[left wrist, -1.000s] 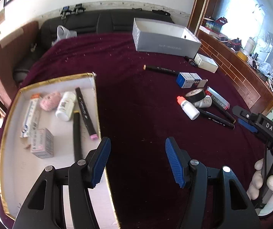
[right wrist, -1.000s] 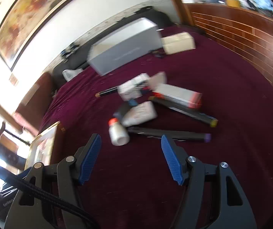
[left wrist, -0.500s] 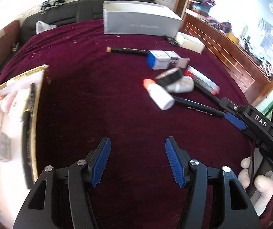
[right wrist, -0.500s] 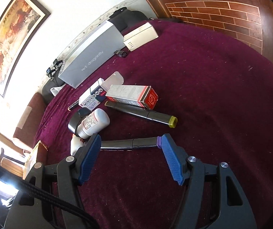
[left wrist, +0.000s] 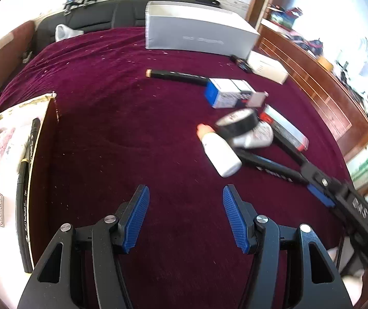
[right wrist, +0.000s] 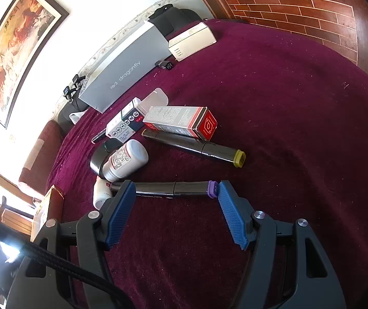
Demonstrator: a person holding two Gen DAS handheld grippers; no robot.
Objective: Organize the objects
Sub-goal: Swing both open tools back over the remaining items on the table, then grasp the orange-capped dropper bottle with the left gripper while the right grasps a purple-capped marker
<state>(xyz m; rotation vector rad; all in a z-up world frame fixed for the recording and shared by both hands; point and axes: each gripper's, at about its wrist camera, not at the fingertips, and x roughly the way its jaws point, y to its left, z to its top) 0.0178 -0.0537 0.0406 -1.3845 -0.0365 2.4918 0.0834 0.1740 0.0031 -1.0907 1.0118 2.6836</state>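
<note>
My right gripper [right wrist: 175, 189] is open, its fingertips at either end of a black marker with a purple cap [right wrist: 168, 188] that lies across them on the maroon cloth. Behind it lie a yellow-capped marker [right wrist: 197, 149], a red and grey box [right wrist: 181, 121], a white pill bottle [right wrist: 126, 160], a black tape roll [right wrist: 97, 161] and a blue and white box [right wrist: 124, 126]. My left gripper [left wrist: 185, 198] is open and empty above bare cloth. An orange-capped white bottle [left wrist: 218, 153] lies ahead to its right. The gold-rimmed tray [left wrist: 30, 159] with markers and boxes is at the left.
A long grey box [left wrist: 197, 34] stands at the back, with a cream box [left wrist: 267, 68] beside it. Another black marker [left wrist: 176, 76] lies mid-cloth. A dark sofa lies beyond the table and a wooden cabinet stands to the right. The right gripper shows in the left wrist view [left wrist: 338, 195].
My right gripper has moved down and forward until its fingertips flank the purple-capped marker. My left gripper has swung right, away from the tray, toward the pile.
</note>
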